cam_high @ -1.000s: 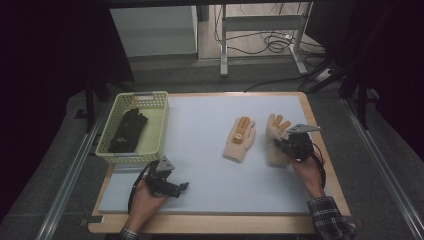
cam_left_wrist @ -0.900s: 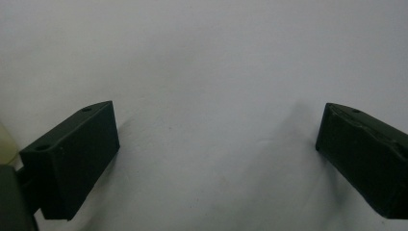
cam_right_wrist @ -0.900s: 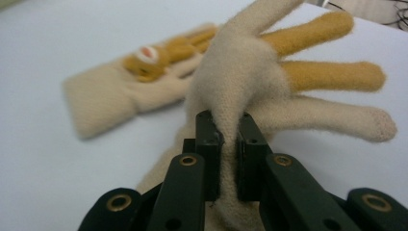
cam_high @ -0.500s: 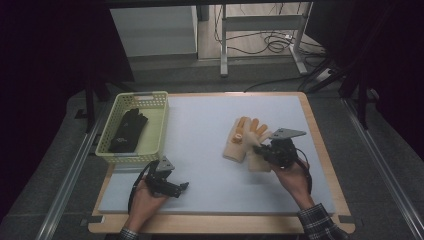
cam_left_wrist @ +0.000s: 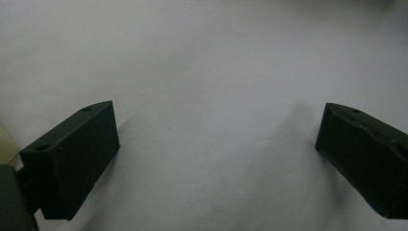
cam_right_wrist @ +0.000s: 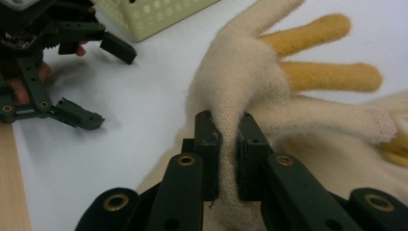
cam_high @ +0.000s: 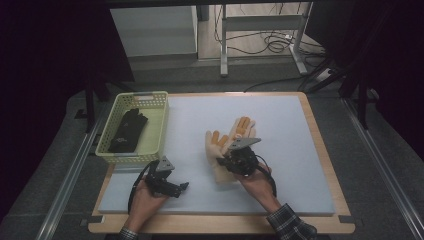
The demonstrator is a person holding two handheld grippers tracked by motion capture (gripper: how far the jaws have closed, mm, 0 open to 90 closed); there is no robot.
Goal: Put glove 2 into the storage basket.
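**Glove pinched, left tongs idle**

Far left of the high view, the green basket (cam_high: 159, 117) holds a black glove (cam_high: 127, 130). Lower left, my left gripper (cam_high: 176, 188) sits wide open over the white mat (cam_high: 300, 165). At center, my right gripper (cam_right_wrist: 226, 144) is clenched on the cream glove (cam_right_wrist: 240, 72), another glove underneath.

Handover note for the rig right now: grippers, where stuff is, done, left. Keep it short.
Right gripper: shut on a cream glove, pinching a fold of it above the white mat.
Left gripper: open, empty, low over the mat's near left.
Second cream glove: on the mat, partly under the held one.
Done: black glove lies in the yellow-green basket.
Left, probably: both cream gloves into the basket.
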